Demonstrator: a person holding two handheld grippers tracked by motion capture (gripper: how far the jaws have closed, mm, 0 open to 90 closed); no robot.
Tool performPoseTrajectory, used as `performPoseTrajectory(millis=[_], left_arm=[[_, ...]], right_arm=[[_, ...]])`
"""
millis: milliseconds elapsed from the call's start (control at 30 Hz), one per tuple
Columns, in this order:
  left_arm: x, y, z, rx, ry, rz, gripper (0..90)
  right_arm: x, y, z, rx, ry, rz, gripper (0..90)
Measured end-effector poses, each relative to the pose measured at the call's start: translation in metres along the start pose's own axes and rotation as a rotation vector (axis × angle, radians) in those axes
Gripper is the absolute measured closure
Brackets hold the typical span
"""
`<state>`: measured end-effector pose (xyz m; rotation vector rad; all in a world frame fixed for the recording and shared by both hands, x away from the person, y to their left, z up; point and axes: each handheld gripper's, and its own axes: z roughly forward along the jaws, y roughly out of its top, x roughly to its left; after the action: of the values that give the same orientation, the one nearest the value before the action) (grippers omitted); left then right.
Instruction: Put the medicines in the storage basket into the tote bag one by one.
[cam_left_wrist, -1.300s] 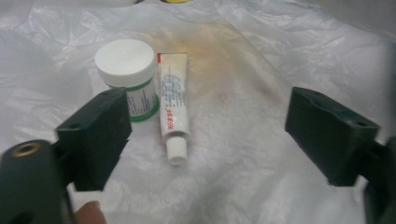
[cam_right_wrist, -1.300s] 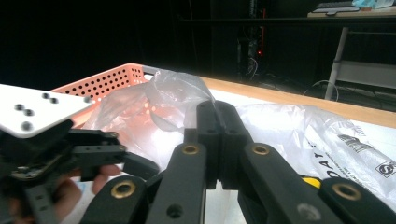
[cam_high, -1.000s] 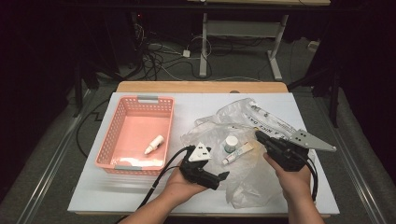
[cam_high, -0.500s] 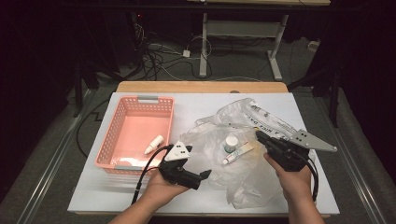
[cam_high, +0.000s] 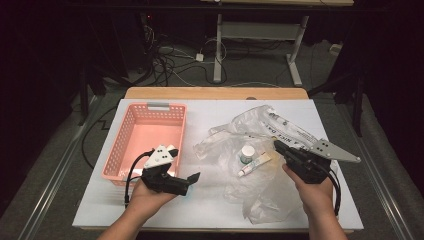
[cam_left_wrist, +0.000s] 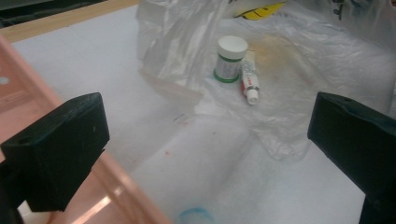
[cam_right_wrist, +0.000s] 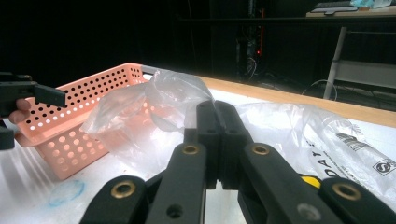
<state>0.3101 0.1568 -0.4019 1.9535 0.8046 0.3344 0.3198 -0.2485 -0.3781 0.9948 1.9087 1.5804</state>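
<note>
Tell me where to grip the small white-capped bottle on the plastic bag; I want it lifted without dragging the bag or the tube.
Probably the white cap of the bottle, from above. It stands upright on the plastic bag, so the cap is clear of the film. Set the jaws along the line of the tube, which lies against one side of its base.

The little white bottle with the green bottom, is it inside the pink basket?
No, the little white bottle stands on the clear plastic bag, beside a small tube, well apart from the pink basket.

bag (cam_high: 260, 150) print too small to read, basket (cam_left_wrist: 18, 107) cropped at frame edge
</note>
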Motion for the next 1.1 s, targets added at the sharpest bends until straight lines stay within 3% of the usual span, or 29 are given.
performPoseTrajectory(millis=[233, 500, 700, 867, 1033, 1100], left_arm=[[0.023, -0.006, -0.015, 0.002, 0.089, -0.026, 0.0], [0.053, -0.008, -0.029, 0.015, 0.144, -0.076, 2.1], [0.075, -0.006, -0.033, 0.043, 0.179, -0.126, 11.0], [0.085, 0.001, -0.03, 0.07, 0.188, -0.123, 14.9], [0.095, 0.009, -0.016, 0.105, 0.203, -0.118, 15.6], [0.099, 0.011, -0.009, 0.131, 0.192, -0.114, 17.3]], right_arm=[[0.0, 0.0, 0.001, 0.0, -0.002, -0.003, 90.0], [0.0, -0.001, 0.001, 0.002, -0.003, 0.001, 90.0], [-0.001, 0.0, 0.0, -0.001, -0.005, -0.004, 90.0], [-0.001, 0.0, 0.0, 0.0, -0.004, -0.002, 90.0], [0.0, 0.0, 0.0, 0.0, -0.004, -0.004, 90.0], [0.0, 0.0, 0.0, 0.0, -0.005, -0.003, 90.0]])
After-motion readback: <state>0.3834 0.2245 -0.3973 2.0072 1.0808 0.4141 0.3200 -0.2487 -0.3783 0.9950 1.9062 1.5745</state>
